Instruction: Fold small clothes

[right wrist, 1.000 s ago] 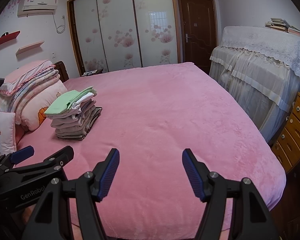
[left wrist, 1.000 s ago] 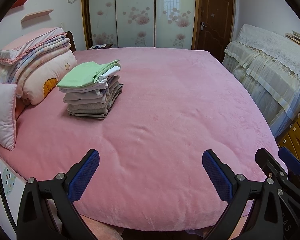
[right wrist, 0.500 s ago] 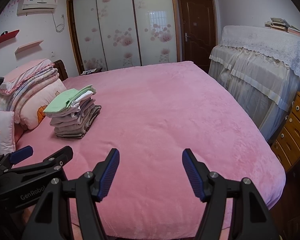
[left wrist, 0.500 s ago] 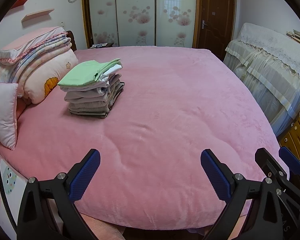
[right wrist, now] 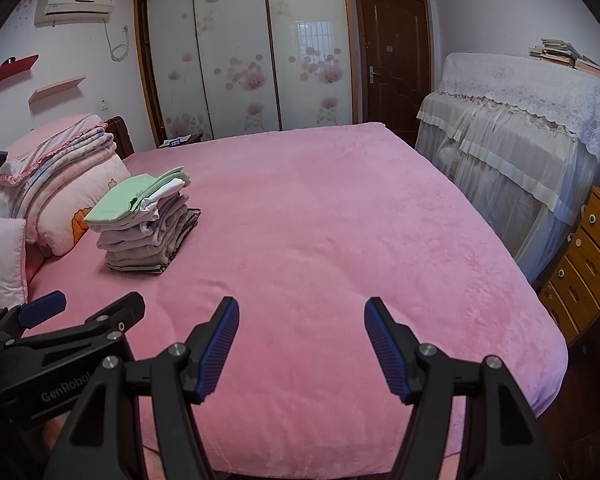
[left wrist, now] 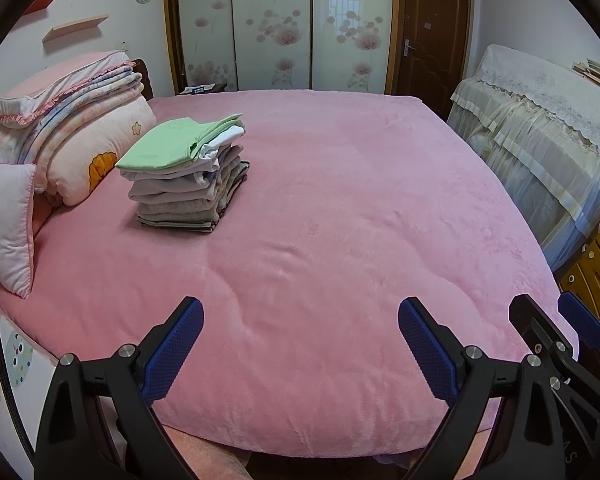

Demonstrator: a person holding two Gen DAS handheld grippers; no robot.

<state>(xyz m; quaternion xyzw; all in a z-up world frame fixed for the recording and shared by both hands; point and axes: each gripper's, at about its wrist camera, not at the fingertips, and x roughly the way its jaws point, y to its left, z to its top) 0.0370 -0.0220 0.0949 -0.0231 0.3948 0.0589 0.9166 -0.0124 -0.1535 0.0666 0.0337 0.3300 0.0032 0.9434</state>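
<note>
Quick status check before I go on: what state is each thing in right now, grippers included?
Left gripper: open, empty, above the bed's near edge.
Right gripper: open, empty.
Clothes stack: folded, green piece on top.
Bedding pile: folded, at the headboard.
Door: closed.
Wardrobe doors: closed.
Dresser drawers: closed.

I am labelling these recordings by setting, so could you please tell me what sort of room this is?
A home bedroom, most likely: a large bed under a pink blanket, folded quilts and pillows at its head, and a sliding-door wardrobe behind. A stack of folded clothes sits on the bed.
</note>
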